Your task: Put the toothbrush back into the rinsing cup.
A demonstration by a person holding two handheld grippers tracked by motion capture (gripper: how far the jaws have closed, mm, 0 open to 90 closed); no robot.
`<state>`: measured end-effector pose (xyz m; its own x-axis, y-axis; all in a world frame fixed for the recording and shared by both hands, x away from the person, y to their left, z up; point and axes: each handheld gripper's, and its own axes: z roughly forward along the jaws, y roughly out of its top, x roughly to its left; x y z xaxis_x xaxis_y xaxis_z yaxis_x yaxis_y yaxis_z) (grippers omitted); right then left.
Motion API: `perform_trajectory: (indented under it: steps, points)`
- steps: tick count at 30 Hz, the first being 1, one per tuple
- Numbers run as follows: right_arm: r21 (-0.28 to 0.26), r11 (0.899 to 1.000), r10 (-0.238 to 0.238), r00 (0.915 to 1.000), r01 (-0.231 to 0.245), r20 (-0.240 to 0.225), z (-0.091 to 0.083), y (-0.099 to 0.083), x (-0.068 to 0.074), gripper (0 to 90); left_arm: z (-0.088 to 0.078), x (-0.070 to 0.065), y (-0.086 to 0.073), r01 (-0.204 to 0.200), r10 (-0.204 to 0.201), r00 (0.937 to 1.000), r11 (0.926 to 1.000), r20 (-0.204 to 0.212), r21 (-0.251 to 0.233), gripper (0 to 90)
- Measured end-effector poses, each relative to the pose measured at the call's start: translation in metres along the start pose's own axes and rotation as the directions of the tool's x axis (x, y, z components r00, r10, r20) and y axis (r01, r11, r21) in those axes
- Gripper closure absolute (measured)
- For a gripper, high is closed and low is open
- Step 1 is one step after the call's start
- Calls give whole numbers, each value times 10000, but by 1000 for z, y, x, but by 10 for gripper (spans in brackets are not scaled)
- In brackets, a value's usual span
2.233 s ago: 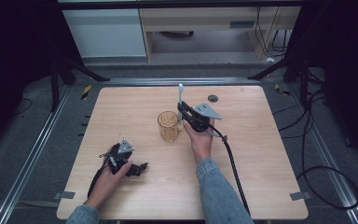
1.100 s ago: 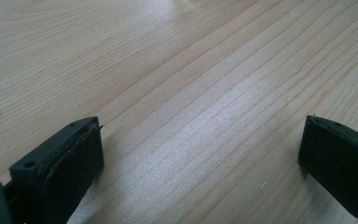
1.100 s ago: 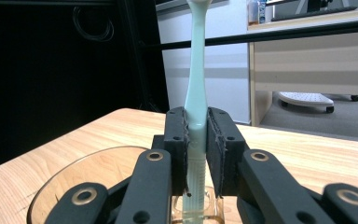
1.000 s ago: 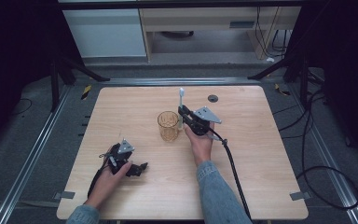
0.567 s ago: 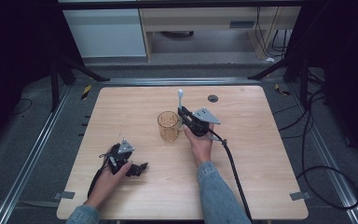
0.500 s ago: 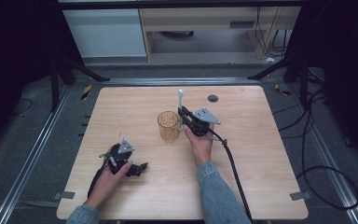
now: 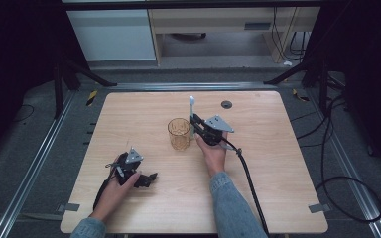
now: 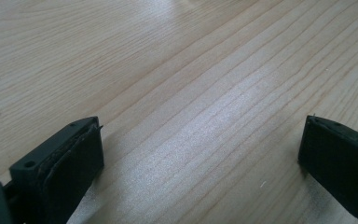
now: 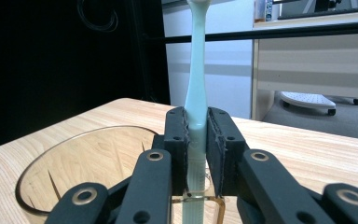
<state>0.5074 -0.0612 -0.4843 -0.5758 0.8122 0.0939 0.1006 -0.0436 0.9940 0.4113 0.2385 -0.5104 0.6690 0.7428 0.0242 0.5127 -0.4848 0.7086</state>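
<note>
**Toothbrush held upright beside the cup**

The right gripper has its fingers clamped on a pale toothbrush, which stands upright just beside the rim of the amber cup near the middle of the bench. The left gripper rests low on the bench, well apart from the cup, fingers spread wide with nothing between them.

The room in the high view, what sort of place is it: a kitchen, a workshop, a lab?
Most likely a lab or recording bench, not a kitchen. A bare wooden table stands on grey carpet between metal floor rails, cables trail across the floor, and plain office cabinets line the back.
</note>
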Motion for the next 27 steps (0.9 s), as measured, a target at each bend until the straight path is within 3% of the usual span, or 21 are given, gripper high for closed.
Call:
perform_trajectory:
  steps: [17,27]
  points:
    - [201,9995,-259,9997,260,-37,-1,-3,2,788,0,0,0,7,-7,10000,10000,6,-1,0]
    - [280,9994,-180,9998,182,-84,-1,-3,1,787,0,0,0,8,-8,10000,10000,4,-2,0]
